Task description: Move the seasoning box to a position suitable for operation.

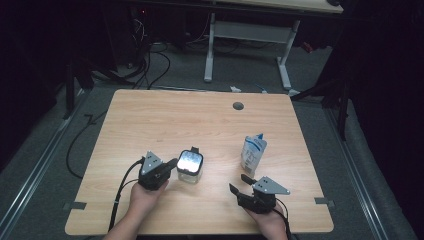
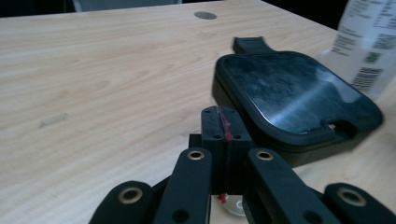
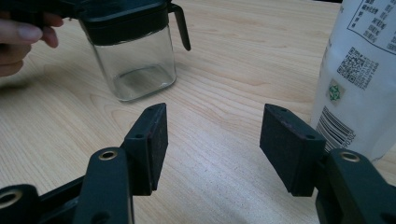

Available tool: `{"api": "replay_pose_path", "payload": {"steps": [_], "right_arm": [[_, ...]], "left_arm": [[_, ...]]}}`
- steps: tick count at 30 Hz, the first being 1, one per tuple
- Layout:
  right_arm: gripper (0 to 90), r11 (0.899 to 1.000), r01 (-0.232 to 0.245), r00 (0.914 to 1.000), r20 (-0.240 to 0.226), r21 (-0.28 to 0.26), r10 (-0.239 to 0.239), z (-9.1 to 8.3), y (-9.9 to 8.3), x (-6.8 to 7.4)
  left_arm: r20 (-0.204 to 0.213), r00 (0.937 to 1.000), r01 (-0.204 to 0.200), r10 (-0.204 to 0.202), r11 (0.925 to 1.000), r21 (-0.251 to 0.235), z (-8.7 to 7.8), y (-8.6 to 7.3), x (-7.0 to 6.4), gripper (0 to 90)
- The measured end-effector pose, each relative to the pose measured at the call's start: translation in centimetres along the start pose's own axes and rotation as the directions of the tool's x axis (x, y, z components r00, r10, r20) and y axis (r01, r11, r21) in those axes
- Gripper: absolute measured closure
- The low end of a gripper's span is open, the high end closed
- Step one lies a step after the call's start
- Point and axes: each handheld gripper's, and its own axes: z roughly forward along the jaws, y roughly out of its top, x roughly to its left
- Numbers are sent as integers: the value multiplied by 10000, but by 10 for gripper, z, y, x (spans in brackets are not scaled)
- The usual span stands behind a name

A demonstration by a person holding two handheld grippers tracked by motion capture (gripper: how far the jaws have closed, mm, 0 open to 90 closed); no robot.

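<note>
Since the lid [image 2: 294, 93] sits flat on the jar [image 1: 190, 167] and the pouch [image 1: 253, 154] stands upright and looks unopened, the work seems to be at its very start: I judge that the jar has to be opened and filled from the pouch, and none of that shows as done. Nearest the lower edge of the high view, the right gripper [image 1: 239, 183] rests at lower right of the table [image 1: 150, 125] with its jaws wide apart and nothing between them; in the right gripper view the pouch rises at the right edge, just beyond the right-hand jaw and not touched by it. At lower left of centre, the left gripper [image 1: 172, 162] has its jaws pressed together, and in the left gripper view their tip lies against the near edge of the lid; whether they pinch a tab there I cannot tell. Farther up, the jar stands a little left of centre, clear and empty as seen in the right gripper view, with the pouch to its right, well apart. Beyond, a round grommet [image 1: 238, 106] marks the far edge.
</note>
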Motion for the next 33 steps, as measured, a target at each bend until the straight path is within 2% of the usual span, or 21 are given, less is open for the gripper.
{"api": "replay_pose_path", "payload": {"steps": [3,8,14,16,17,18,20,23,25,28,31,33], "right_arm": [[417,10000,37,10000,43,61,-37,1,0,0],[414,9999,74,10000,58,70,-75,1,-1,1],[417,9999,64,9999,103,130,-65,1,-1,-1],[415,9998,64,9998,164,170,-67,1,-1,0],[415,9998,64,9998,164,170,-67,1,-1,0],[413,9998,89,9998,181,174,-92,1,-1,0],[409,9998,104,9998,190,194,-107,2,-2,1],[408,9996,142,9998,161,236,-146,3,-2,1],[414,9997,119,9998,128,218,-122,3,-2,1],[447,9996,42,10000,62,295,-43,6,-3,2],[554,9985,87,9999,-130,550,-80,12,-2,8],[705,9970,146,9998,-119,764,-137,18,0,14]], "left_arm": [[194,9996,188,-188,9998,-21,-6,-3,-9,881],[300,9995,112,-110,9999,-66,-10,-6,-25,880],[558,9984,30,-22,9999,-142,-12,-9,-38,882],[1077,9939,237,-222,9996,-122,-10,-10,-46,878],[1077,9939,237,-222,9996,-122,-10,-10,-46,876],[1297,9915,154,-141,9998,-89,-8,-11,-54,871],[1359,9907,-92,91,10000,1,-7,-12,-57,858],[1258,9916,-306,290,9995,105,-10,-14,-53,812],[1055,9933,-505,475,9984,257,-15,-15,-43,764],[528,9947,-917,882,9935,670,-26,-16,-24,691],[-87,9950,-987,996,9921,775,-36,-21,-8,635],[-206,9968,-763,778,9949,655,-42,-27,-1,619]]}}
